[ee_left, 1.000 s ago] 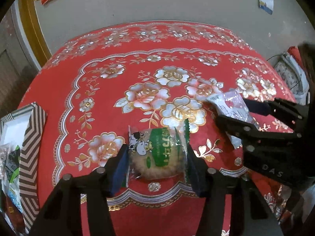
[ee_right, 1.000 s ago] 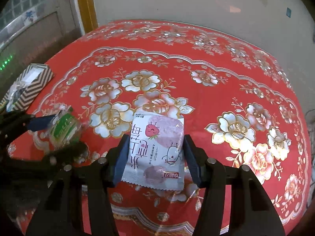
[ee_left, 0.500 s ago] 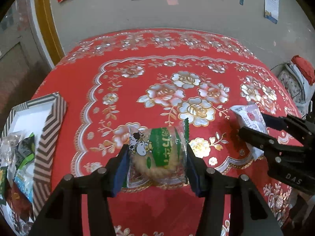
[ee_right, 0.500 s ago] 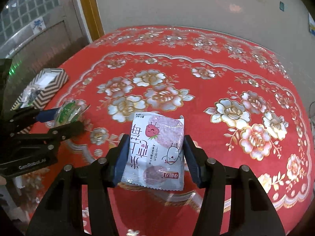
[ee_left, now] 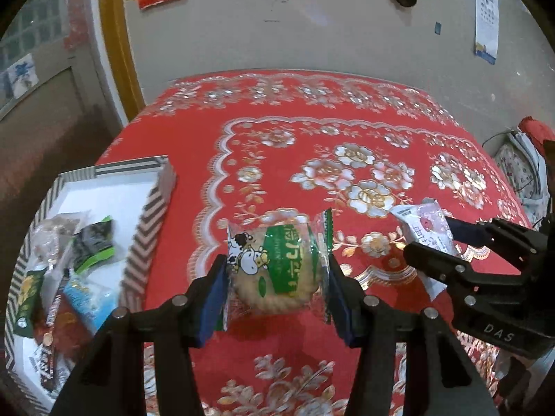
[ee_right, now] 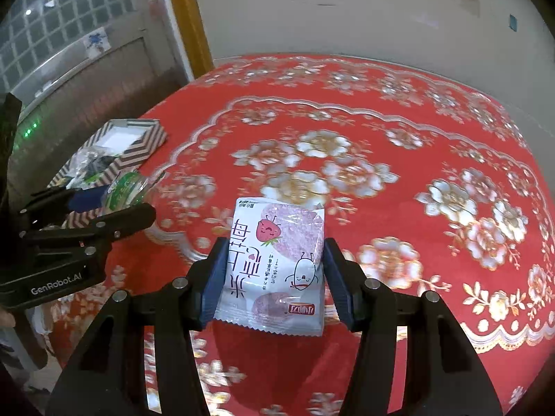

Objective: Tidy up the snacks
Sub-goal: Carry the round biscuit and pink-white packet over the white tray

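Note:
My left gripper (ee_left: 275, 270) is shut on a green-and-clear biscuit packet (ee_left: 277, 270) with a cartoon cow, held above the red flowered tablecloth (ee_left: 312, 159). My right gripper (ee_right: 274, 263) is shut on a white strawberry snack packet (ee_right: 274, 267). The right gripper (ee_left: 437, 242) also shows at the right of the left wrist view, holding the same white packet (ee_left: 425, 225). At the left of the right wrist view the left gripper (ee_right: 128, 197) holds the green packet (ee_right: 126, 189). A striped box (ee_left: 149, 222) with several snack packets inside lies at the table's left edge.
The striped box (ee_right: 138, 145) sits near the table's left rim, with a door and yellow frame (ee_left: 118, 52) behind it. A grey wall (ee_left: 312, 17) runs along the table's far side. Cloth items (ee_left: 520, 170) lie off the right edge.
Both grippers have travelled left and risen a little with their packets. The striped box has come further into both views, and more of the wall shows.

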Demonstrator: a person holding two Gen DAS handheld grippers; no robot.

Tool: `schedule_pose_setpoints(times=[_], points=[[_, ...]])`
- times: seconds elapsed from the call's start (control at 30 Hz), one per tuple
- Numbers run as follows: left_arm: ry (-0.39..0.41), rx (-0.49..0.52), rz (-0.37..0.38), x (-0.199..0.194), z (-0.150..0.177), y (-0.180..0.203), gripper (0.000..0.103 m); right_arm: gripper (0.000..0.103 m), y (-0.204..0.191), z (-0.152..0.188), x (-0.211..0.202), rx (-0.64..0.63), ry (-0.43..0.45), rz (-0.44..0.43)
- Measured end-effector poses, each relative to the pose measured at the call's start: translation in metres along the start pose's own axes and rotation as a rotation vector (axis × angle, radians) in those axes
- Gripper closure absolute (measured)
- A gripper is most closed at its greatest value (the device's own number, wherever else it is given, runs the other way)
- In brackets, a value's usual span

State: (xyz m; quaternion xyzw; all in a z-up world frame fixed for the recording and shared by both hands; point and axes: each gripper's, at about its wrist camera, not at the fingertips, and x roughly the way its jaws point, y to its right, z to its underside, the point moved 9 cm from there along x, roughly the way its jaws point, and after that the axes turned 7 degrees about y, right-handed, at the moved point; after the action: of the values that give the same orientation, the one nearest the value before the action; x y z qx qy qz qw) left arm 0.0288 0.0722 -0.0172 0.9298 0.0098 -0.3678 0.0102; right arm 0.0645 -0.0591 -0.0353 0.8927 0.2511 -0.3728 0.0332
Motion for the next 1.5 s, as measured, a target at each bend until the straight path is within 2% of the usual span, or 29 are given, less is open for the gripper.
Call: schedule_pose_setpoints(times=[0.43,1.07,1.23,1.5], points=[[0.054,-0.082,-0.087,-0.037,0.005,-0.076,0.047,0.049,-0.089,-0.022,0.011,-0.103,0.011,-0.104],[0.078,-0.251,-0.228,-0.079,0.038,-0.208,0.047,0.049,-0.226,-0.045,0.041,-0.295,-0.014,-0.256],[0.061,-0.276,-0.261,-0.081,0.054,-0.231,0.047,0.049,-0.255,-0.039,0.062,-0.325,-0.045,-0.285],[0.03,-0.312,-0.282,-0.073,0.072,-0.247,0.046,0.049,-0.274,-0.041,0.089,-0.33,-0.056,-0.282]])
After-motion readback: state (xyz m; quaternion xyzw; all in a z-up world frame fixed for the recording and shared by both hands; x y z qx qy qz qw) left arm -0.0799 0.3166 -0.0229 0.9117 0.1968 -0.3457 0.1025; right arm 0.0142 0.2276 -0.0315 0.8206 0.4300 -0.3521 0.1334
